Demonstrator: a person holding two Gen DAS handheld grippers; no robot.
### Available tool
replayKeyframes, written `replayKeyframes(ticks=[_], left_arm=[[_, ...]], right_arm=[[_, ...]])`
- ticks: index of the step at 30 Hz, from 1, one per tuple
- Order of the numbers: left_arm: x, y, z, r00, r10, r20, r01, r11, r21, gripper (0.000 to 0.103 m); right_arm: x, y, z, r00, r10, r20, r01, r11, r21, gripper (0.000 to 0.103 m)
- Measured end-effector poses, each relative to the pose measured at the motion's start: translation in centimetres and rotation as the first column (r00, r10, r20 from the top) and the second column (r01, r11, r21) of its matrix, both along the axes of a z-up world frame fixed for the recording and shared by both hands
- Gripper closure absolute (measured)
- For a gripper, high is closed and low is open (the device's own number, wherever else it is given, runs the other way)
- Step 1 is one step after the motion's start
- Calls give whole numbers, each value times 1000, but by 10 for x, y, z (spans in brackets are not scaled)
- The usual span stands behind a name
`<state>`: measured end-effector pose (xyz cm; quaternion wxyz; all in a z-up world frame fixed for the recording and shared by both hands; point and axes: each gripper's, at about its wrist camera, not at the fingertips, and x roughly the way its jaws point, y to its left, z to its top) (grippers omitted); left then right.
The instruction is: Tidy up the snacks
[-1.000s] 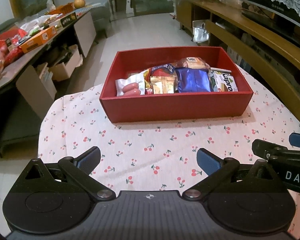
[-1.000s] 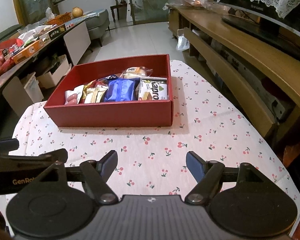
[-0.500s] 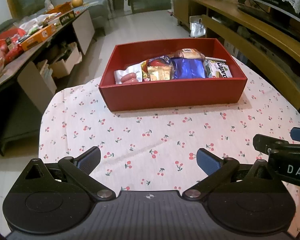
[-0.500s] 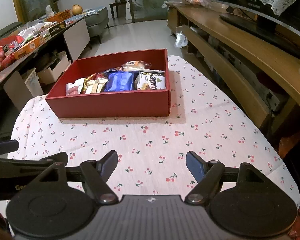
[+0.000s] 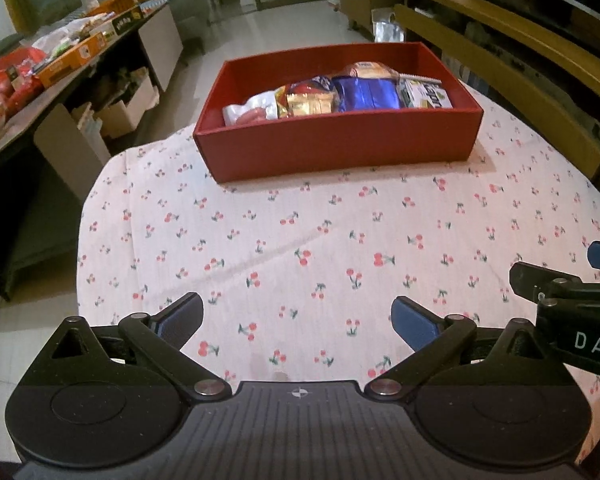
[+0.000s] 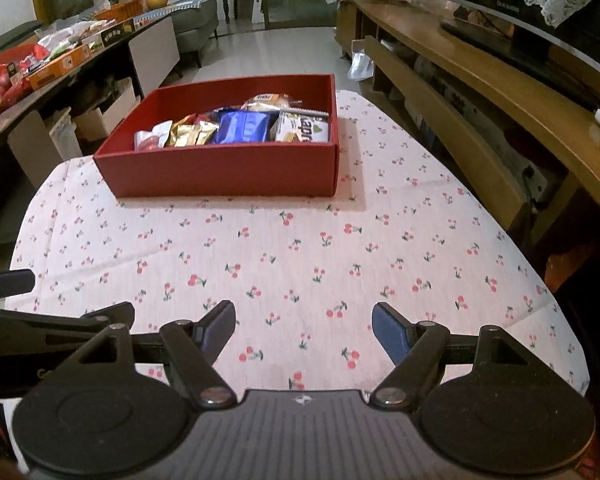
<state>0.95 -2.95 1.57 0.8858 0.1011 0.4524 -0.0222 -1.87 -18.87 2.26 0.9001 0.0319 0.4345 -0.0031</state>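
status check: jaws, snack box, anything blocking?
Left gripper and right gripper open, empty, over the tablecloth. Snacks packed in the red box. Nothing in the way.

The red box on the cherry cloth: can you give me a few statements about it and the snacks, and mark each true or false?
1. The red box has no lid on it. True.
2. The blue packet lies on the cloth outside the box. False: it lies inside the box, among the other snacks.
3. The left gripper holds a snack. False: its jaws stand open with nothing between them.
4. The right gripper is open and empty. True.
5. The snacks fill the whole box. False: they sit along the near side, and the far part shows bare red floor.
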Motion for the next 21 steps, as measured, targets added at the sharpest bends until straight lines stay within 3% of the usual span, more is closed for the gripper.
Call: replayKeyframes(ticks=[21], left_arm=[[-37, 8, -9, 998, -22, -63, 21, 1000, -10, 3]], right_arm=[[-42, 8, -5, 999, 13, -39, -14, 1000, -16, 15]])
